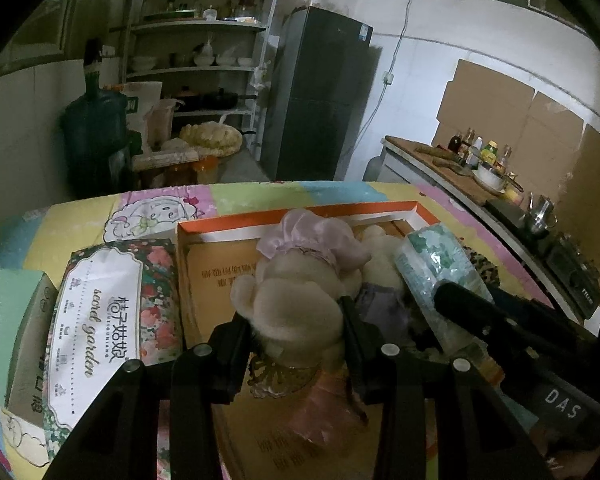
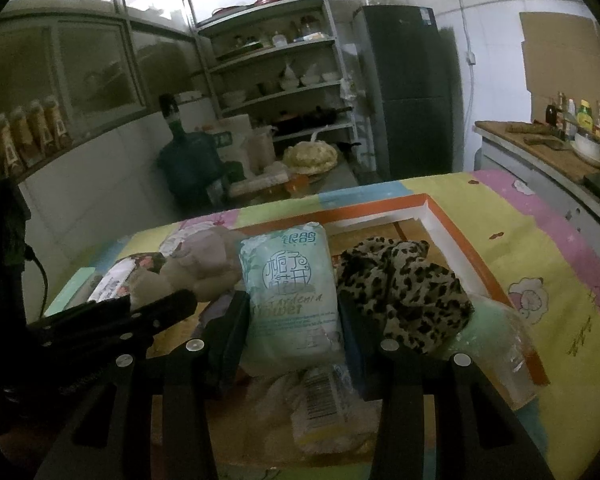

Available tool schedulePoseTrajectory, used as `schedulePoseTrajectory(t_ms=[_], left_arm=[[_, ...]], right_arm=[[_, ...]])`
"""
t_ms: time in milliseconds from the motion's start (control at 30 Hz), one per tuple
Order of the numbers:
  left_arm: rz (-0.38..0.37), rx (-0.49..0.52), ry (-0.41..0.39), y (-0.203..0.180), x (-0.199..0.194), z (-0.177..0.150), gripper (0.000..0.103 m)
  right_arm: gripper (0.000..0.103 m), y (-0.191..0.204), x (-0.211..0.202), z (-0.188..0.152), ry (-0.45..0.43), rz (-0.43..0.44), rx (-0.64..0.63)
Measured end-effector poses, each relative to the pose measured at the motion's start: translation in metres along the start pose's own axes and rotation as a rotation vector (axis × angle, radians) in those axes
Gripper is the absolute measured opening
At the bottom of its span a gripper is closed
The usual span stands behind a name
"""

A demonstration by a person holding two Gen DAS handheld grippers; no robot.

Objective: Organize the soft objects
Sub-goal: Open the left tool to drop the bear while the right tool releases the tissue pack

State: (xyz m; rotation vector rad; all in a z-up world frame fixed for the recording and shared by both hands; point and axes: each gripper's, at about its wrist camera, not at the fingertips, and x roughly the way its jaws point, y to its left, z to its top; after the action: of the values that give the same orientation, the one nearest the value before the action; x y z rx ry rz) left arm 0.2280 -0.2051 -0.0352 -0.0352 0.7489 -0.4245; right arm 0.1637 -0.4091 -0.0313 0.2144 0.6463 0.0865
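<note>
With the left gripper (image 1: 296, 332) clamping the plush bear (image 1: 292, 300) and the right gripper (image 2: 296, 332) clamping the tissue pack (image 2: 292, 288) side by side over the orange-rimmed box (image 2: 432, 208), the two tools risk colliding.

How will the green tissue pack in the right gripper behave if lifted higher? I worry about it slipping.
The tissue pack looks soft: the right gripper has its fingers pressed against both sides, so it probably gives rather than cracks. Its glossy plastic wrap may be somewhat slippery. It likely weighs little for its bulk, standing upright in the orange-rimmed box.
</note>
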Motion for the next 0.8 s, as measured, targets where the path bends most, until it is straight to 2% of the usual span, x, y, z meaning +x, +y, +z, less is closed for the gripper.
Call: schedulePoseTrajectory(t_ms=[300,533,800], left_arm=[[0.033,0.023,0.011,-0.0043,0.0084,-0.0029,0.042],[0.03,0.026,0.001,-0.0064,0.0065,-0.0044,0.044],[0.023,0.028,-0.008,-0.0074,0.002,-0.0033,0.057]], right_arm=[[0.046,-0.0004,0.0026,-0.0014,0.004,0.005,0.003],[0.048,-0.0002,0.0029,-0.0015,-0.001,0.02,0.016],[0.054,-0.0009,-0.0012,-0.0031,-0.01,0.046,0.038]])
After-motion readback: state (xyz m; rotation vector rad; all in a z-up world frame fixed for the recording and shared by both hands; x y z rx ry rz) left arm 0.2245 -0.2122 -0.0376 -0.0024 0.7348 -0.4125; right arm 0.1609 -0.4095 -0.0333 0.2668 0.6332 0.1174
